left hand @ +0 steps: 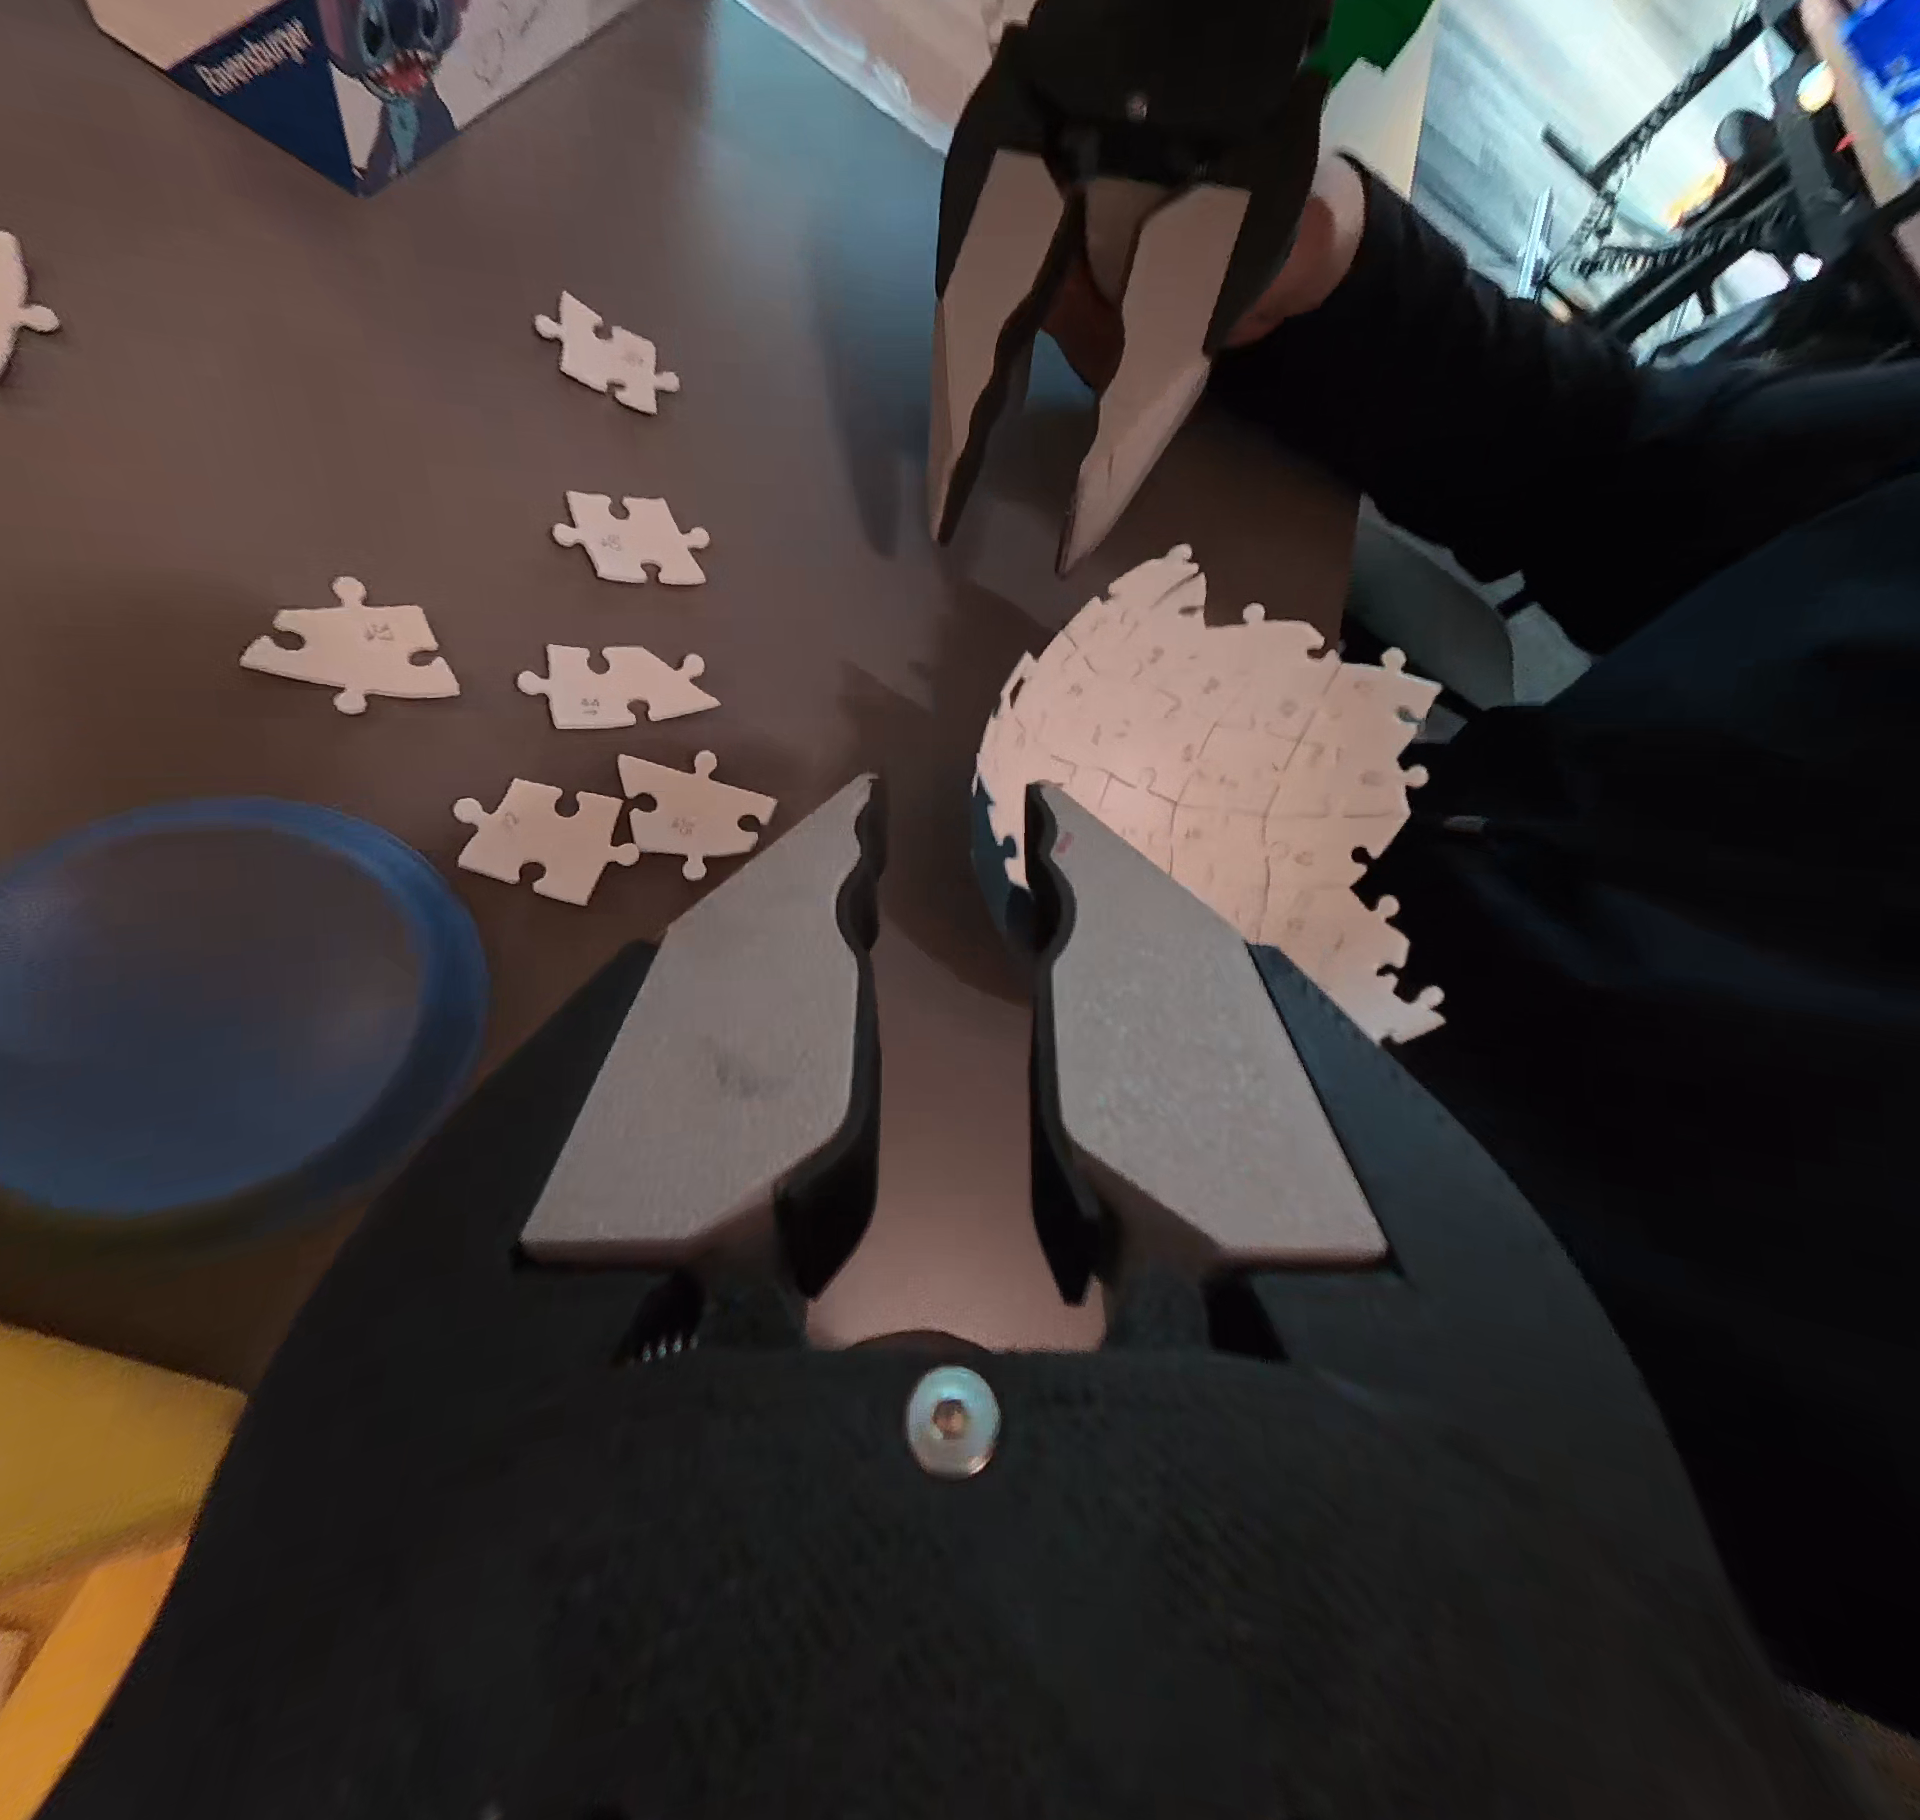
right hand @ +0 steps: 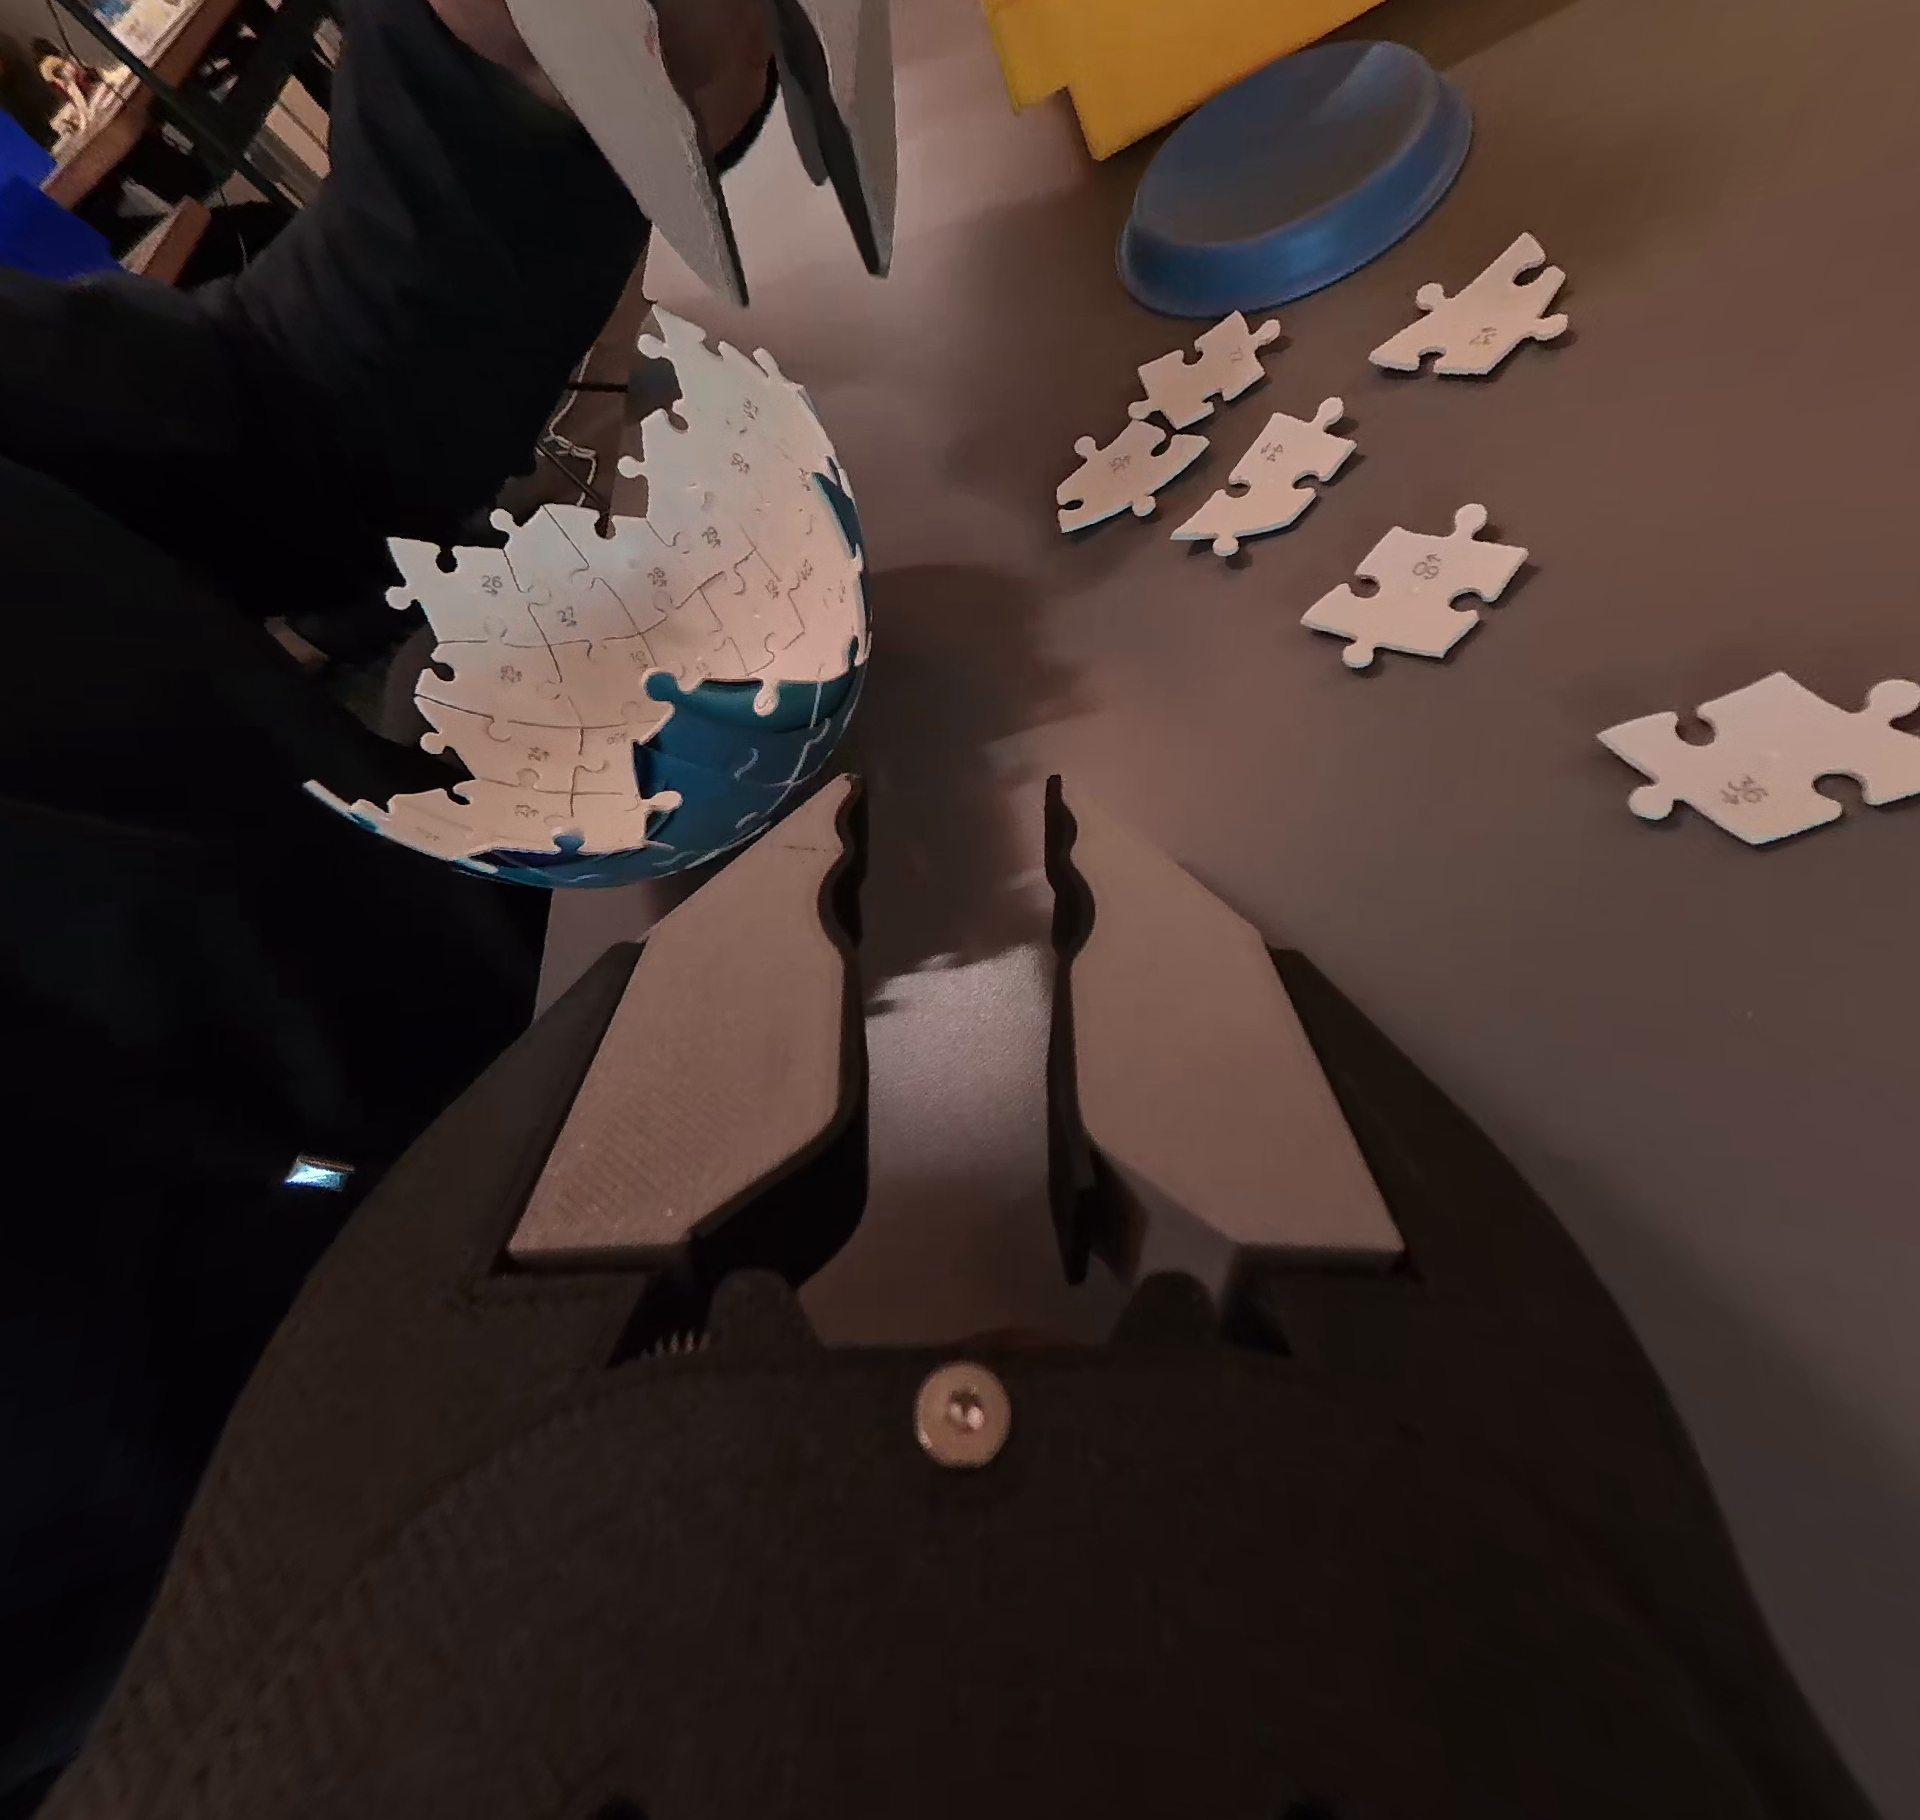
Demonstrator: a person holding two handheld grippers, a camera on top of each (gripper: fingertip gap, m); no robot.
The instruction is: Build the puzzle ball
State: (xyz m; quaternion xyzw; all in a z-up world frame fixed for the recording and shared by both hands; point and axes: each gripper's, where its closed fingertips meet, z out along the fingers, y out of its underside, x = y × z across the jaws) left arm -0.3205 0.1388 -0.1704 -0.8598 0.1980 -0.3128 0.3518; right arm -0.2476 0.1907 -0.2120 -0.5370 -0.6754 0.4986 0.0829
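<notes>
The half-built puzzle ball (right hand: 623,617) sits at the table edge, just left of the right gripper's (right hand: 951,794) tips: white numbered insides up, blue outer face showing below. Loose white pieces (right hand: 1418,581) lie flat, scattered ahead to its right.

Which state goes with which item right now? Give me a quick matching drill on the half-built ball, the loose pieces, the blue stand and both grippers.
Items:
1. half-built puzzle ball
2. loose puzzle pieces
3. blue stand
4. left gripper and right gripper

States:
A. empty, beside the yellow box
B. open, holding nothing
C. white side up, flat on the table
D. at the table edge, open shell showing white inside

Pairs: 1-D, 2-C, 3-A, 4-B
</notes>
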